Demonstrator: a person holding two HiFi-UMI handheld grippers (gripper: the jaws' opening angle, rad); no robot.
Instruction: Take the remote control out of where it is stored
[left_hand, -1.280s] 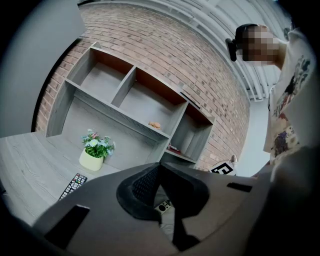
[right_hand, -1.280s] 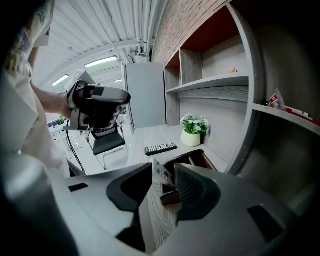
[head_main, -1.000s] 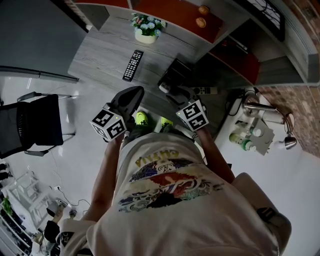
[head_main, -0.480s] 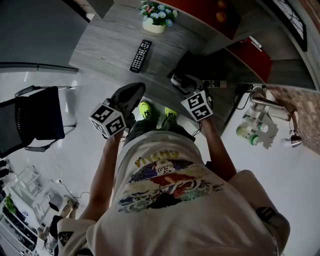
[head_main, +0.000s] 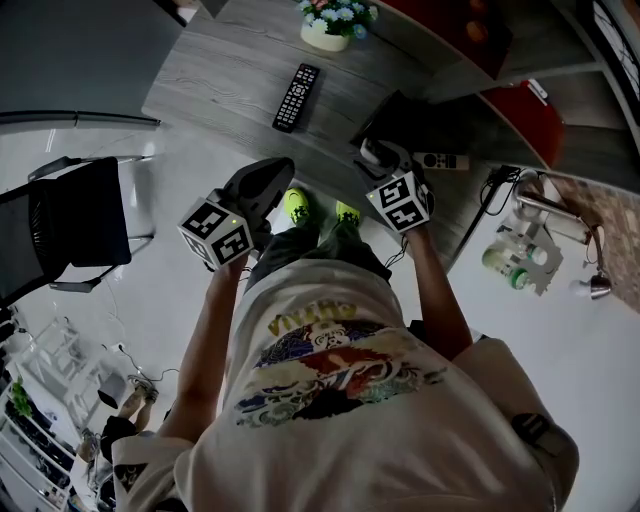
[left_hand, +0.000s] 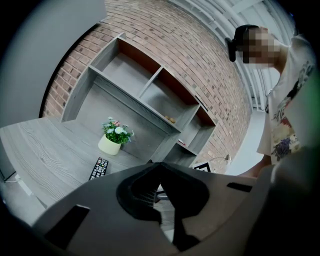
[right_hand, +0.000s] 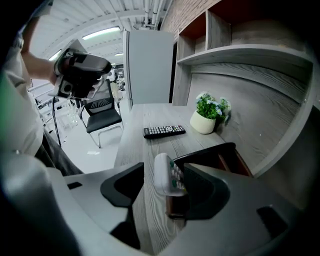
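Observation:
A white remote (right_hand: 165, 172) stands on edge between the jaws of my right gripper (right_hand: 159, 182), its buttons facing the right jaw. Desk wood shows between it and the left jaw. These jaws have just been opening and are wide apart. Just behind the remote sits an open black box (right_hand: 222, 152) with a brown inside. In the head view my right gripper (head_main: 378, 152) hangs over the desk's front edge before that box (head_main: 395, 118). My left gripper (head_main: 272, 178) is off the desk's edge, above the floor. It (left_hand: 161, 170) is shut and holds nothing.
A black remote (head_main: 296, 97) lies on the grey desk (head_main: 220, 80) near a white pot of flowers (head_main: 330, 25). A light remote (head_main: 441, 160) lies on the desk right of my right gripper. A black chair (head_main: 75, 225) stands at the left, with shelves behind the desk.
Both grippers have sunk a little and come closer to the desk's front edge. The head view has shifted, so the desk sits higher in the picture. The black remote has not moved.

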